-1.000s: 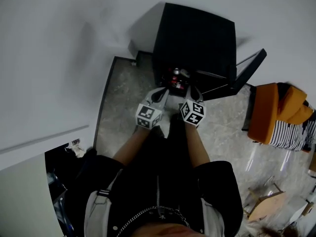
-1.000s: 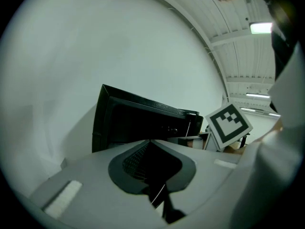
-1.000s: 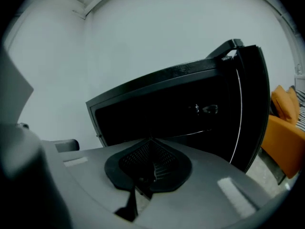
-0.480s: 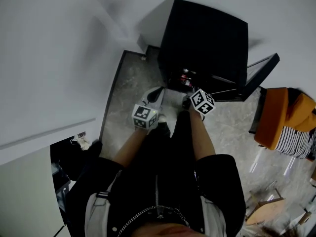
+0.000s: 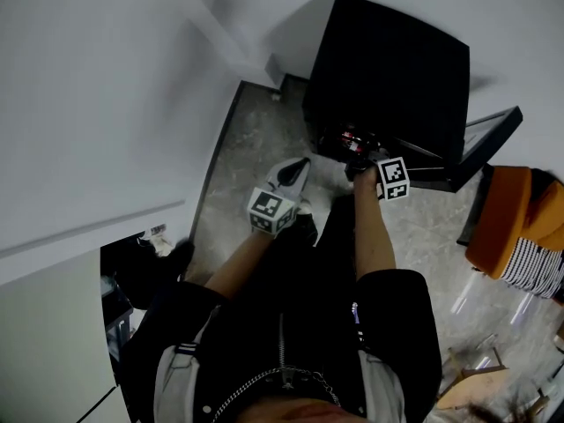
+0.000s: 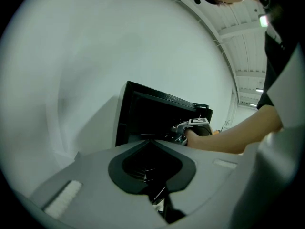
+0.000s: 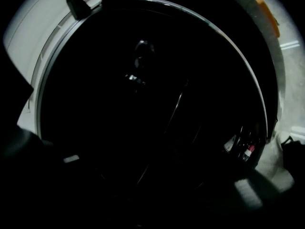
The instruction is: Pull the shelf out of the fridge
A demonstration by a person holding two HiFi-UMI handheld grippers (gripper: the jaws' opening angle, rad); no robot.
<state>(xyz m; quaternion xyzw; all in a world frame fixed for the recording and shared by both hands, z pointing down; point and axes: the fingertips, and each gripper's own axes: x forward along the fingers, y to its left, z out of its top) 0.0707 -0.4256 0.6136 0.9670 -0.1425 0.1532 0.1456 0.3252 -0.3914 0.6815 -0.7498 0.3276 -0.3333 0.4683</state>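
A small black fridge (image 5: 388,69) stands on the floor against the wall, its door (image 5: 489,144) swung open to the right. My right gripper (image 5: 357,159) reaches into the fridge mouth, by red-capped bottles (image 5: 352,137). Its jaws are opening. The right gripper view is nearly black: thin shelf wires (image 7: 176,104) run across the dark inside, the jaws' pale pads (image 7: 71,159) stand far apart, and I see nothing pressed between them. My left gripper (image 5: 298,166) hangs shut and empty in front of the fridge (image 6: 157,116), left of the right gripper (image 6: 183,128).
Bottles (image 7: 240,149) stand low at the right inside the fridge. An orange seat with striped cloth (image 5: 520,227) is right of the door. A white wall runs along the left, with a dark opening (image 5: 132,280) beside my legs. Grey stone floor (image 5: 256,148) lies before the fridge.
My right gripper has moved forward from beside the left one into the fridge opening. The left gripper has stayed back, shut. The head view has swung, so the fridge sits further right.
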